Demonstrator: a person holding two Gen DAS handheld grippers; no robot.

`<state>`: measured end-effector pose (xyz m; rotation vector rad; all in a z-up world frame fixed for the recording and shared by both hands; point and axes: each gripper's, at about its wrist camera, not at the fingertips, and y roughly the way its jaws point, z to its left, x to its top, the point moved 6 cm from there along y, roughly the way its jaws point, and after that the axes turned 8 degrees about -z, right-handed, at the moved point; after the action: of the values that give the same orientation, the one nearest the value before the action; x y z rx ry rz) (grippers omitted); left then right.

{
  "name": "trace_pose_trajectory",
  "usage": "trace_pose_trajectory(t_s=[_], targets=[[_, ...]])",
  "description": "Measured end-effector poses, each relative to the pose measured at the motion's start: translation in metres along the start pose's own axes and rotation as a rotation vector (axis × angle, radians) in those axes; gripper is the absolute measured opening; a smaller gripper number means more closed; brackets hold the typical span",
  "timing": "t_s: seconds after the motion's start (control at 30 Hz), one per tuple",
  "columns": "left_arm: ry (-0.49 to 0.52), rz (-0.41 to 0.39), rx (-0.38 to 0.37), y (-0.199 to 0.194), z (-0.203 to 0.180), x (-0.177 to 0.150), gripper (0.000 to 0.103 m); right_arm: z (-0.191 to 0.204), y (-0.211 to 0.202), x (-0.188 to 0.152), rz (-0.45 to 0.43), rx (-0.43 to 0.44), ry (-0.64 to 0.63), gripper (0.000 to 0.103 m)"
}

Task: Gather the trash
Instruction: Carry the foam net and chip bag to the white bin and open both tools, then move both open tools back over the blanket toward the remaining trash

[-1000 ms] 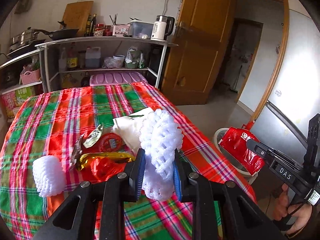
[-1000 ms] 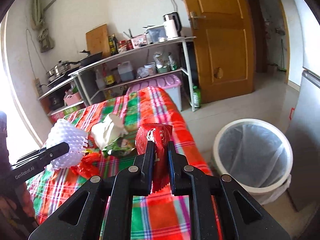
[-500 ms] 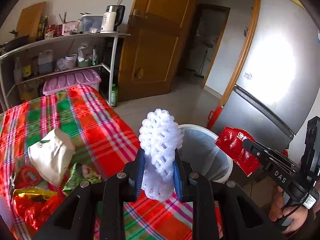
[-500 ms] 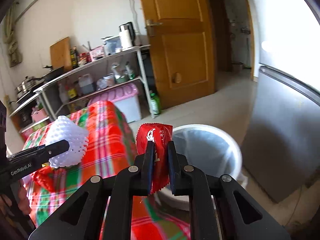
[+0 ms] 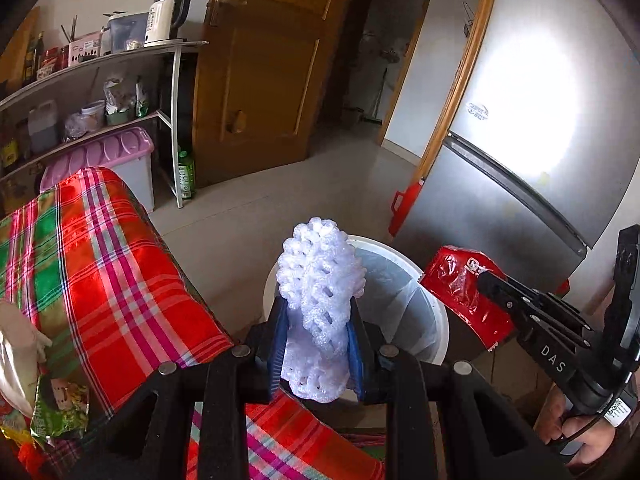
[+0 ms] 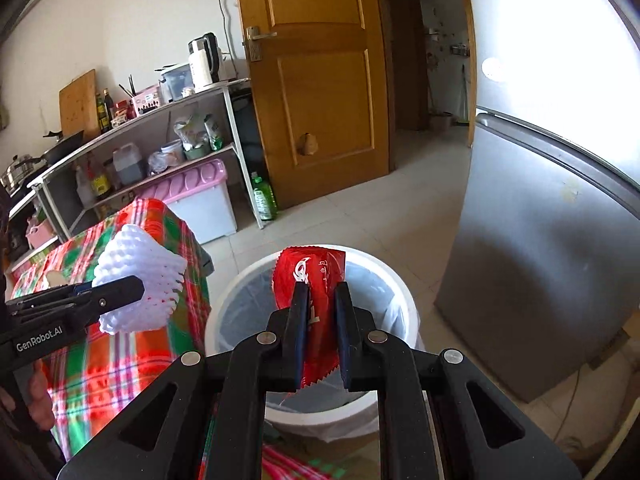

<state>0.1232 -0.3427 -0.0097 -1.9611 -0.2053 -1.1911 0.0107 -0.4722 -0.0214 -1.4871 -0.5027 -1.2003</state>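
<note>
Left gripper (image 5: pixel 316 344) angled downward, jaws clamped, right gripper (image 6: pixel 322 336) alongside, angled downward, jaws pinched tight

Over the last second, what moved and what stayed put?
Both tools swung away from the table to the white trash bin. The right tool now hangs over the bin, the left tool beside its rim. Unchanged: left grips the white foam fruit net, right the red snack wrapper; nothing released.
</note>
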Motion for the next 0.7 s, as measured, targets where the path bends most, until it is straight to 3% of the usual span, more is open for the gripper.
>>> trace_pose_trajectory(t_s=[0.13,0.27,0.3,0.4,0.47,0.7], targets=[[0.005,0.057,0.006,0.024,-0.005,-0.006,0.029,-0.009,0.017,-0.006,0.028,0.007,0.018,0.014],[0.016,0.098,0.004,0.041,-0.008,-0.013,0.047,-0.016,0.032,-0.015,0.064,-0.001,0.019,0.018],[0.008,0.102,-0.002,0.044,-0.008,-0.014,0.048,-0.018,0.034,-0.016,0.064,-0.007,0.020,0.023],[0.006,0.109,0.006,0.050,-0.008,-0.016,0.059,-0.021,0.035,-0.017,0.062,-0.010,0.027,0.052],[0.000,0.112,0.000,0.051,-0.009,-0.017,0.065,-0.023,0.034,-0.016,0.057,-0.010,0.036,0.052],[-0.006,0.090,-0.005,0.045,-0.006,-0.012,0.065,-0.023,0.025,-0.015,0.044,-0.025,0.049,0.052]])
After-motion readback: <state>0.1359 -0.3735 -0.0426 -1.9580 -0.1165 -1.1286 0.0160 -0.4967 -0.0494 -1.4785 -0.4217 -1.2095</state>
